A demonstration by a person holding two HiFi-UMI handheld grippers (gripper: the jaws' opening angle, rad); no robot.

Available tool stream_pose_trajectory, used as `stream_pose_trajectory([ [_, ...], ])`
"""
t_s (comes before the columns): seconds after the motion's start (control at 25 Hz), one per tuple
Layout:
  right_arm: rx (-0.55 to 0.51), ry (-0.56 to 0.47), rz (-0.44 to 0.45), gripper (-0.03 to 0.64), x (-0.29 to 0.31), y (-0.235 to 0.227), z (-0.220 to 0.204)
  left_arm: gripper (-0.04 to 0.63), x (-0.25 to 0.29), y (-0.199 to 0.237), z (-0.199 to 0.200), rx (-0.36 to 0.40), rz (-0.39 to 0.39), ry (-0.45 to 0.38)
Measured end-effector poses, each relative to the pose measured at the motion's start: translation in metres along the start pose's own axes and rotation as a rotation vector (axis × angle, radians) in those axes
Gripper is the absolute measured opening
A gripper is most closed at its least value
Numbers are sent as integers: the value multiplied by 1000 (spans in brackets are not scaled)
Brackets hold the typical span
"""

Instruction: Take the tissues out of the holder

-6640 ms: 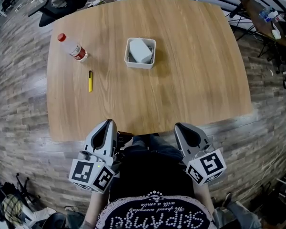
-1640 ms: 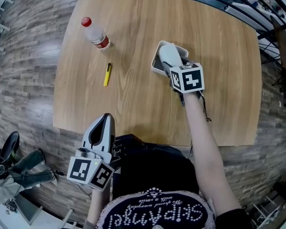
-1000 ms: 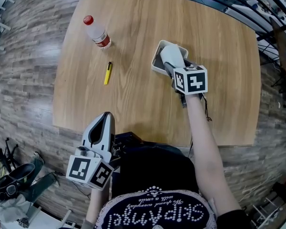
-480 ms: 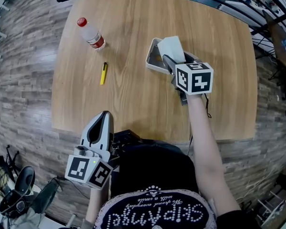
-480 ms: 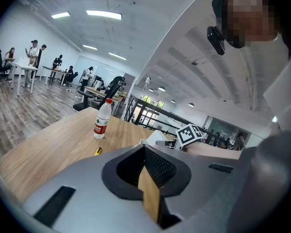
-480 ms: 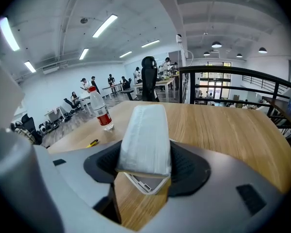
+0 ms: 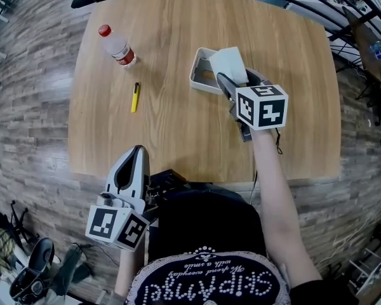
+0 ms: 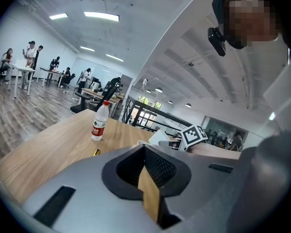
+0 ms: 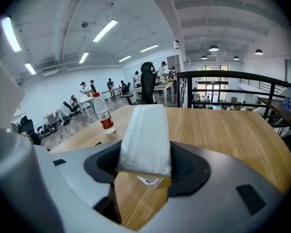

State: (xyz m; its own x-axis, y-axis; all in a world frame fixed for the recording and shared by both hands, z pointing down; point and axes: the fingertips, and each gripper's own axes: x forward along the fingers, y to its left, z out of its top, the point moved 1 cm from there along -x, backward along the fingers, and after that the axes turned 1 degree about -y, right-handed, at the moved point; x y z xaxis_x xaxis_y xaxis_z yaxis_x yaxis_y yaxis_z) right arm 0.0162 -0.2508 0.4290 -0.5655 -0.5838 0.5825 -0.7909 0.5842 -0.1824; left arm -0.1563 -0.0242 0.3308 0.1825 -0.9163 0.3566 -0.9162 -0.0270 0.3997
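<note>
On the light wooden table, at the far left, lies a clear plastic bottle with red cap and red label. Just nearer to the person lies a small yellow pen, apart from the bottle. Below the table's near edge, the left gripper is held close to the person's body. Its jaws stand together, with only a thin slit between them and nothing in it.

More to the right stands the white rectangular holder; its grey inner floor is visible. The white wrapped tissue pack is above the holder's right side, and the right gripper has its jaws closed on the pack's near end. The head view does not show whether the pack's far end touches the holder.

The pack's long axis runs along the jaws and points away from the person, toward the far table edge. The right gripper view shows this and also the grip itself; the head view alone shows the holder.
</note>
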Motion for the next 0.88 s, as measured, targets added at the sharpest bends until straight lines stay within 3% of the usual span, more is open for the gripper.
stream_pose_trajectory([
  [0.6, 118, -135, 0, 273, -91, 23, -17, 6, 5, -26, -3, 48, -112, 22],
  [0.88, 110, -165, 12, 273, -107, 45, -13, 5, 4, -28, -5, 64, -146, 35],
])
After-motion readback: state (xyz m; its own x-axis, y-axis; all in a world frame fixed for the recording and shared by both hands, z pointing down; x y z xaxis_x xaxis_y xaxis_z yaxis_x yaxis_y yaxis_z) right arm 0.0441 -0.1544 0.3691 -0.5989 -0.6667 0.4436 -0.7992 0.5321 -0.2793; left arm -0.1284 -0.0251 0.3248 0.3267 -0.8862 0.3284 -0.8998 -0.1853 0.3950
